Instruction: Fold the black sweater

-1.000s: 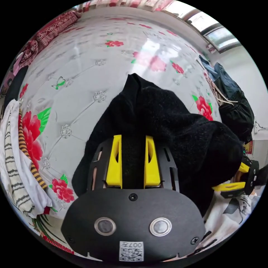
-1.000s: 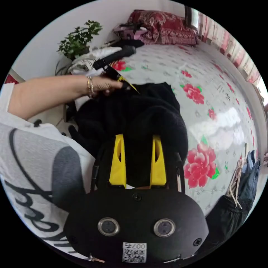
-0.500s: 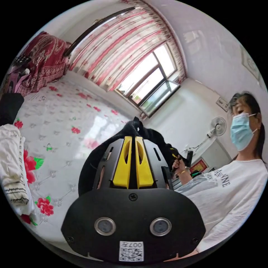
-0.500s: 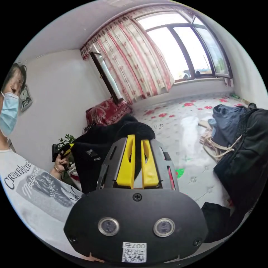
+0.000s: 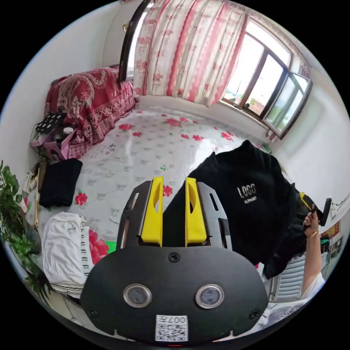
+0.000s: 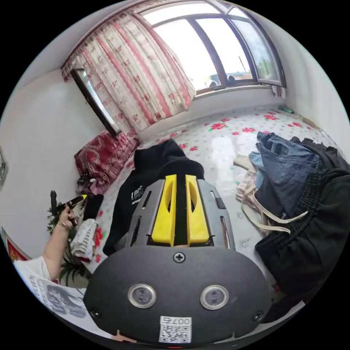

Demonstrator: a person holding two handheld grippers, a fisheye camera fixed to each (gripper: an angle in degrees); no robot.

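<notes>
The black sweater (image 5: pixel 240 204) hangs spread out in the air above the bed, its white chest print facing the left gripper view. My left gripper (image 5: pixel 173 180) is shut on one edge of it, with black cloth filling the gap between the yellow jaws. My right gripper (image 6: pixel 180 178) is shut on the other edge of the sweater (image 6: pixel 156 164). A hand holds the right gripper (image 5: pixel 310 204) at the sweater's far side in the left gripper view. The left gripper (image 6: pixel 74 200) appears in a hand at the far left of the right gripper view.
The bed (image 5: pixel 146 146) has a white cover with red flowers. Folded white and striped clothes (image 5: pixel 65 248) and a folded black garment (image 5: pixel 60 182) lie near a plant (image 5: pixel 11 211). Jeans (image 6: pixel 288 164) and black trousers (image 6: pixel 317 226) are piled at one side. A red blanket (image 5: pixel 91 98) lies by the curtains.
The sweater was bunched on the bed a second ago; it is now lifted and stretched wide between the two grippers, which have moved apart. Both views swung up toward the window.
</notes>
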